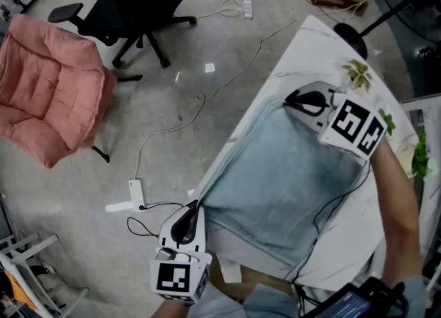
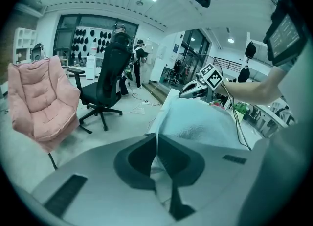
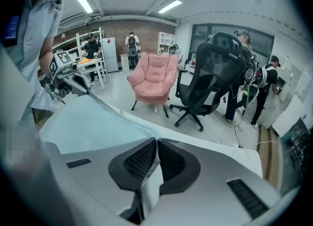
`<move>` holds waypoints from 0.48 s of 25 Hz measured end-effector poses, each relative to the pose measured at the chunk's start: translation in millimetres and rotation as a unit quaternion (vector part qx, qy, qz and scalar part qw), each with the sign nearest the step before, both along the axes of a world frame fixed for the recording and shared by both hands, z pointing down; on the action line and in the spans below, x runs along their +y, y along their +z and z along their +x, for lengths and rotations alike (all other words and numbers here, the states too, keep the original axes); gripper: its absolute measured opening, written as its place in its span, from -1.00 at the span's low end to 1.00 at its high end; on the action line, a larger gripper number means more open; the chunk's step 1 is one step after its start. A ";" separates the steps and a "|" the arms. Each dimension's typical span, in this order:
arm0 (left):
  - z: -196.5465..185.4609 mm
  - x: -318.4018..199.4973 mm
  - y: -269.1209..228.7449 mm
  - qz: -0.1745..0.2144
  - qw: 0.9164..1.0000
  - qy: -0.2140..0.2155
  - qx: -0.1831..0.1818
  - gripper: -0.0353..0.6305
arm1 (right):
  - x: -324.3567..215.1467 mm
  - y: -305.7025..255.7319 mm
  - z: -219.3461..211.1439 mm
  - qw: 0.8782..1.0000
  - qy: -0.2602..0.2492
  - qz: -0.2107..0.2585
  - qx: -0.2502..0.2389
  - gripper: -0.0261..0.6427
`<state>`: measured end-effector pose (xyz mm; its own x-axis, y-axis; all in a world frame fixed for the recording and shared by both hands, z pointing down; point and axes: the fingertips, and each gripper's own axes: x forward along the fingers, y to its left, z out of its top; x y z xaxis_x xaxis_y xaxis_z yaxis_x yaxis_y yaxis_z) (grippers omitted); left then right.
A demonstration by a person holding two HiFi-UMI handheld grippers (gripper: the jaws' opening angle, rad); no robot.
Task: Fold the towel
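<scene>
Towel (image 1: 289,179), pale blue, lies spread flat on the white worktop (image 1: 313,45). The left claw (image 1: 195,205) is closed on its near left corner. The right claw (image 1: 289,101) is closed on its far left corner.

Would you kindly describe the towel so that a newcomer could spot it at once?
Find the white table at the right of the head view; the towel lies spread across it. It is the only pale blue-grey cloth there, pinched at two corners by the left gripper and the right gripper.
</scene>
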<state>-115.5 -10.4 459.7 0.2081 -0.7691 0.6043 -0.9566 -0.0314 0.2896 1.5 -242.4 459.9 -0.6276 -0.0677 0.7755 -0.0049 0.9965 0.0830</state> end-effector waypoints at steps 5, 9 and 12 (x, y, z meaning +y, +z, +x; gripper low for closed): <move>-0.9 0.3 1.7 -0.002 1.000 -0.002 -0.004 -0.85 | -4.6 -1.5 -3.9 1.000 -0.005 0.020 -0.003 -0.83; -2.5 -0.8 1.5 -0.004 1.000 -0.004 -0.005 -0.85 | -5.8 4.1 -6.1 1.000 -0.009 0.024 0.001 -0.83; -3.3 0.4 -1.5 -0.005 1.000 -0.008 -0.002 -0.85 | -5.8 0.8 -7.7 1.000 -0.012 0.028 -0.007 -0.83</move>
<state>-118.8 -10.0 458.2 0.1923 -0.7660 0.6134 -0.9584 -0.0123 0.2851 -6.2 -248.2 460.7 -0.6405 -0.0952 0.7620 0.0172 0.9903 0.1382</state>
